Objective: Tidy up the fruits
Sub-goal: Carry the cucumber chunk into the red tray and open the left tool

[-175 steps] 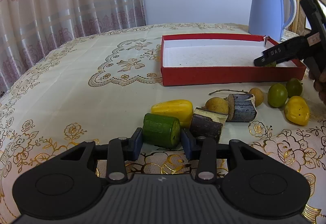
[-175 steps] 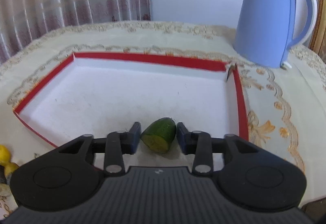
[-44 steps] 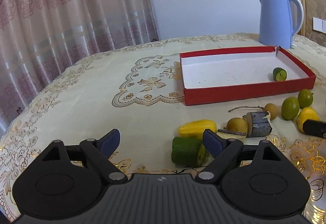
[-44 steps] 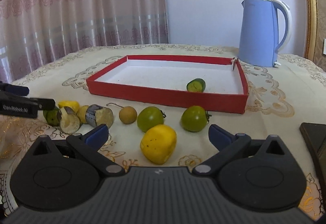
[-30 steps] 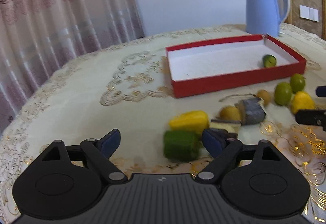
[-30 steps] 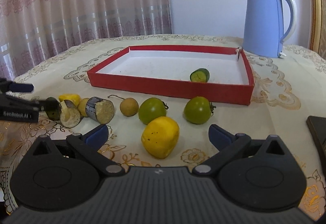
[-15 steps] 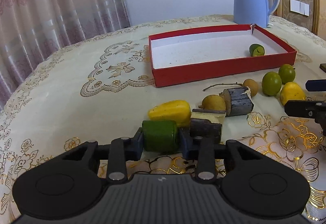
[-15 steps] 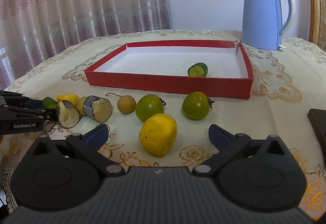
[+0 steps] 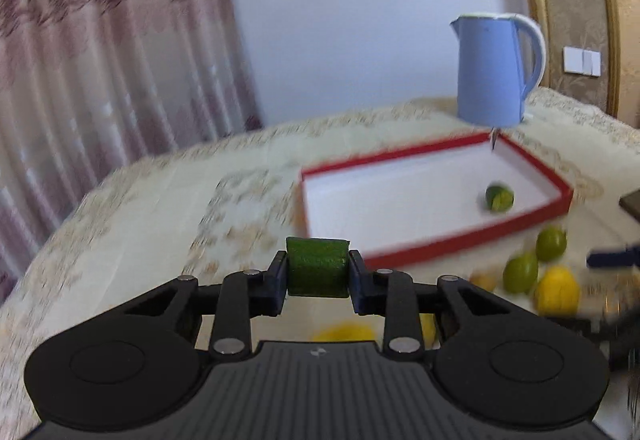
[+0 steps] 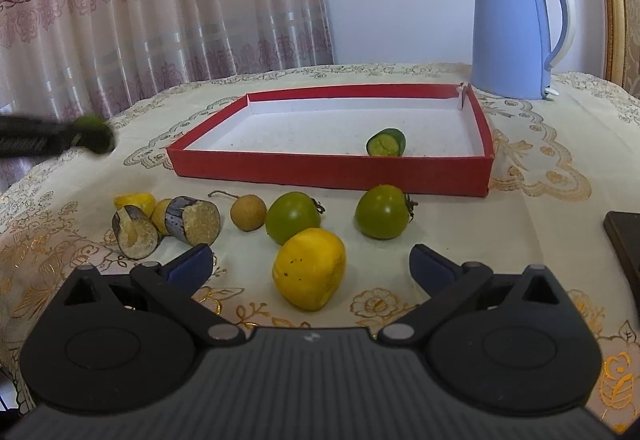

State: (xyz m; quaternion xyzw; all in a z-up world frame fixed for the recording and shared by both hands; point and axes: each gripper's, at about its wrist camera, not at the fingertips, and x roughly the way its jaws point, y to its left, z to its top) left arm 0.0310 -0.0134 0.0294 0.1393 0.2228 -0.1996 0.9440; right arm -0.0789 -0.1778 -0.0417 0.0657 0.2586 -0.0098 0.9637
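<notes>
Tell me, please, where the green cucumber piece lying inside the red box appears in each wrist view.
Left wrist view: the cucumber piece lies right of centre, near the box's right wall.
Right wrist view: it lies just above centre, close to the box's near wall.
Shared landmark: the blue kettle behind the red box.

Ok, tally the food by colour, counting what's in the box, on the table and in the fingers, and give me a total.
Green: 4, held chunk in the left fingers, chunk in the box, tomatoes
Yellow pieces: 2
Tan round fruits: 2
Dark-skinned cut pieces: 2
Total: 10
</notes>
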